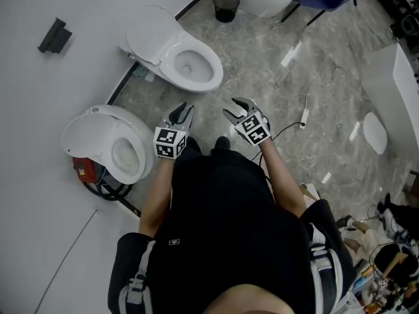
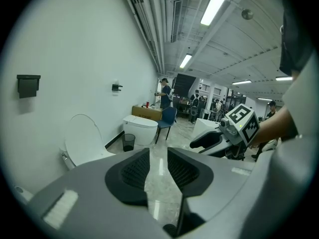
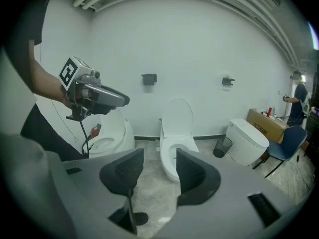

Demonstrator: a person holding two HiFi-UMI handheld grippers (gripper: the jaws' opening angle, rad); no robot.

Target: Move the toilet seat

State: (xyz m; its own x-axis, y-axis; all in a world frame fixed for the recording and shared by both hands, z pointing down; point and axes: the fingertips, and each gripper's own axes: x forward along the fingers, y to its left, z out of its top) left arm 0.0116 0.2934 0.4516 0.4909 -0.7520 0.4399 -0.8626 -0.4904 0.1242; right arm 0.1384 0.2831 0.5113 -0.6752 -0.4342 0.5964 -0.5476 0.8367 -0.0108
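A white toilet [image 1: 186, 61] stands against the wall ahead of me, its lid [image 1: 149, 34] raised and the seat ring [image 1: 194, 66] lying on the bowl. In the right gripper view the same toilet [image 3: 174, 151] sits beyond the jaws, lid [image 3: 178, 116] upright. My left gripper [image 1: 182, 113] and right gripper [image 1: 237, 108] hover side by side over the floor, short of the bowl and touching nothing. The left gripper [image 2: 158, 171] shows a narrow gap and the right gripper [image 3: 158, 171] a wider one. Both are open with only floor between the pads.
A second toilet [image 1: 114, 146] with its lid up stands to the left, a red object [image 1: 84, 169] and cables beside it. A closed toilet [image 3: 247, 141], a black bin [image 1: 226, 6] and a blue chair [image 3: 286, 141] stand to the right. A cable and white plug [image 1: 304, 115] lie on the marble floor.
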